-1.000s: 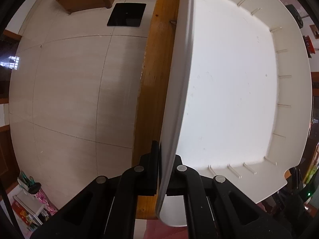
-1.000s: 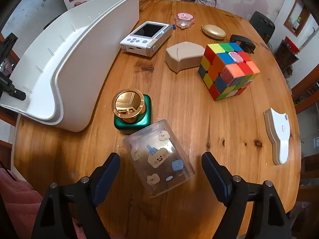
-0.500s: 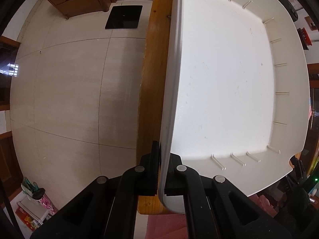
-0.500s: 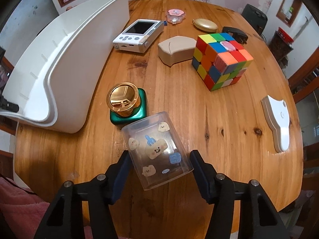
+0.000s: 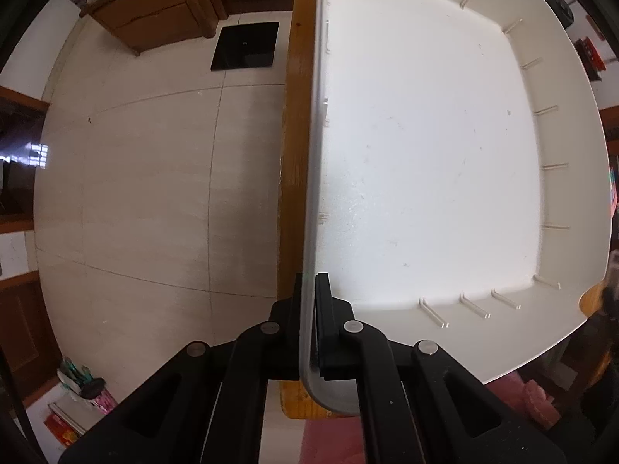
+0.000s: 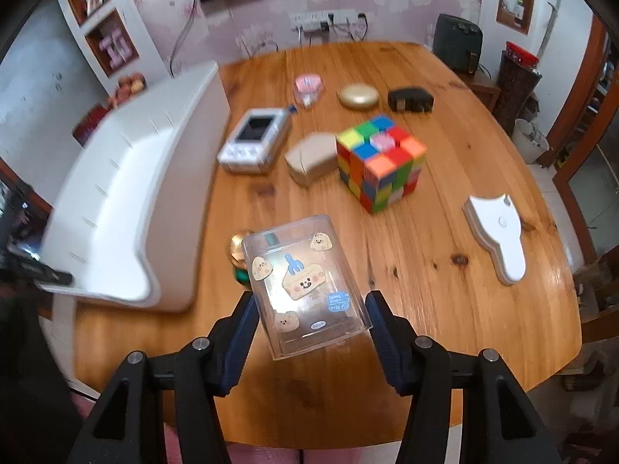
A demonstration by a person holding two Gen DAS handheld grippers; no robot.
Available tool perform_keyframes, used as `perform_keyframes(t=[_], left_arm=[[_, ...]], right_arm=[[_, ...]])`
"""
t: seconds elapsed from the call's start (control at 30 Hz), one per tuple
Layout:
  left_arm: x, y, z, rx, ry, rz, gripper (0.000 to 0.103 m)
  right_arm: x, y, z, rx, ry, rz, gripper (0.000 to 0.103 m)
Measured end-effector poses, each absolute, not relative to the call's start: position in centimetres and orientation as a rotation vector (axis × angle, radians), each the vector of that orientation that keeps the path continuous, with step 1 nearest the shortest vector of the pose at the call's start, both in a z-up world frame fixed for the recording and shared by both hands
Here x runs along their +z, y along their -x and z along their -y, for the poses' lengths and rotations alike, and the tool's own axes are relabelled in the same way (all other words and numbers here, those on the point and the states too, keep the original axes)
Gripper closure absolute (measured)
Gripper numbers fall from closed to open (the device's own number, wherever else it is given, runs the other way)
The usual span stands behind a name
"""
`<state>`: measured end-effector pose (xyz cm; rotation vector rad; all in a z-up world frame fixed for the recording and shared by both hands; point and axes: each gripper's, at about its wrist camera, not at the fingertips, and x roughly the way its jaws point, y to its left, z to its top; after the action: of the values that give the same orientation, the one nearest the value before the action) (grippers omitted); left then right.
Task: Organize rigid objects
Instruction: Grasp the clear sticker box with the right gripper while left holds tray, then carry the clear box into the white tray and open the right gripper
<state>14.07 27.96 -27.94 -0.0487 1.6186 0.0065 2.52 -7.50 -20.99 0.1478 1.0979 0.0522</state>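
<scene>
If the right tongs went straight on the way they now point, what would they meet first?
Probably the multicoloured puzzle cube or the beige wedge-shaped box beside it. The right tongs already clamp the clear sticker-covered plastic box; depth is uncertain.

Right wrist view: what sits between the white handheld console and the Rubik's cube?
A beige wedge-shaped box lies between the console and the cube, seen in the right wrist view.

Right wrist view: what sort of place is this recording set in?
Most likely a lived-in home, a living or dining room. A round wooden table stands by a pink floral papered wall with a power strip, a white shelf niche holds ornaments, and household odds lie about, such as a Rubik's cube.
</scene>
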Motion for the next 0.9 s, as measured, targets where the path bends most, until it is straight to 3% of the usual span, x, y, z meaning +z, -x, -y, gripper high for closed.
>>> perform_keyframes(t=[0.37, 0.9], left_arm=[[-27.9, -13.6, -28.4, 0.002, 0.046, -1.589, 0.099], [-26.9, -12.6, -27.2, -0.007, 0.043, -1.572, 0.099]], right_arm=[[-16.2, -6.2, 3.1, 0.236, -0.087, -1.002, 0.046], [-16.7, -9.2, -5.1, 0.509, 0.045, -1.049, 0.046]])
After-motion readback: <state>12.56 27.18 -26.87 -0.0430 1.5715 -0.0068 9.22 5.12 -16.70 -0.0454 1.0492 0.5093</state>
